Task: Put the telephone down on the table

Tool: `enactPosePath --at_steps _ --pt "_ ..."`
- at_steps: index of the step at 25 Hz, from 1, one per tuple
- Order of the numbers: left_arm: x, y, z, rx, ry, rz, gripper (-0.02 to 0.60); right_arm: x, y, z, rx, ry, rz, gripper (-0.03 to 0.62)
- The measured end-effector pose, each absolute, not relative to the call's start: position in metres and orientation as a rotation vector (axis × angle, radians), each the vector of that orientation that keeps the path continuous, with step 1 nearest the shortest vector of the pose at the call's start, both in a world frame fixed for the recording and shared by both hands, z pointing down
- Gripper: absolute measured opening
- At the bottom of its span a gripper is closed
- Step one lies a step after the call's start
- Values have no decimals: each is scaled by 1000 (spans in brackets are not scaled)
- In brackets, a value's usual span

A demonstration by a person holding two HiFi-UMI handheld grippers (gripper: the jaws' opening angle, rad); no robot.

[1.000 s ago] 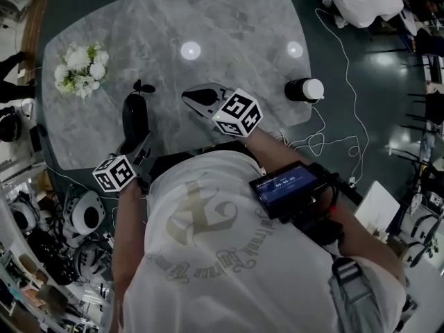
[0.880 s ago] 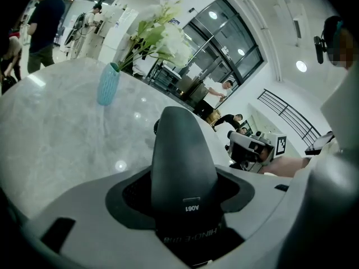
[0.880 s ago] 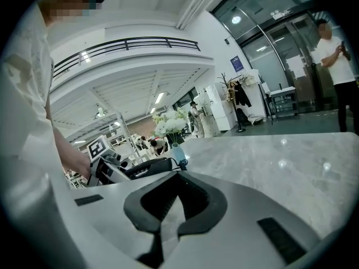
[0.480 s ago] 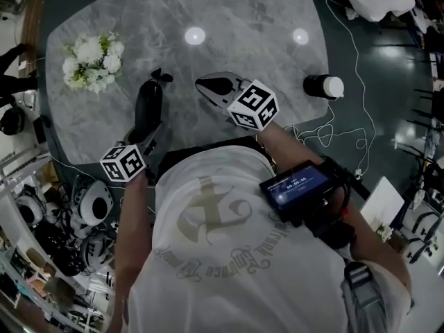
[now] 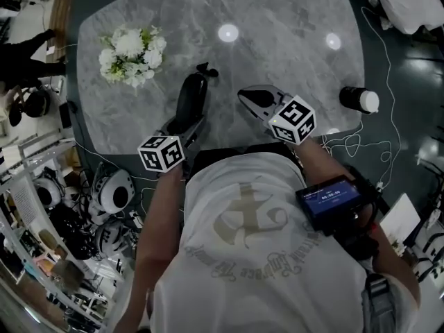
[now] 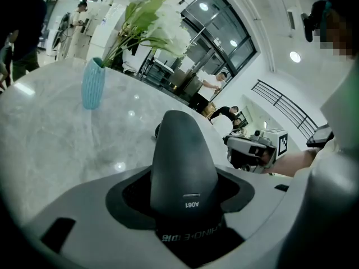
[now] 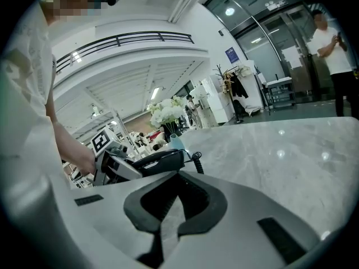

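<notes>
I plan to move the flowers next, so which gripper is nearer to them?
Left. The left gripper, holding the telephone, is just right of the flowers; the right gripper is farther right.

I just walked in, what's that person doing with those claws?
A person holds a hand-held gripper in each hand. The left hand-held gripper grips a black telephone low over the marble table. The right hand-held gripper is empty, jaws together, beside it. I can't tell if the telephone touches the table yet.

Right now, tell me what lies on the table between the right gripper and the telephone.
Nothing: the head view shows only bare marble table between the right gripper and the telephone.
</notes>
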State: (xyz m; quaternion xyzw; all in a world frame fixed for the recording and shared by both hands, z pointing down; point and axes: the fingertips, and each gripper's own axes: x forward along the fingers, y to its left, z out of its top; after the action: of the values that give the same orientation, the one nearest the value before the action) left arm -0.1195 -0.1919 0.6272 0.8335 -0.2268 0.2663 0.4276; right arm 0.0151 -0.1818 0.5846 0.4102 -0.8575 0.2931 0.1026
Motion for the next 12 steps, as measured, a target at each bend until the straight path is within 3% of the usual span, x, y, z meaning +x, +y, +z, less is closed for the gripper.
enactPosePath --at_steps 12 --pt "-73 -229 624 2183 -501 705 281 37 -177 585 1313 -2507 886 15"
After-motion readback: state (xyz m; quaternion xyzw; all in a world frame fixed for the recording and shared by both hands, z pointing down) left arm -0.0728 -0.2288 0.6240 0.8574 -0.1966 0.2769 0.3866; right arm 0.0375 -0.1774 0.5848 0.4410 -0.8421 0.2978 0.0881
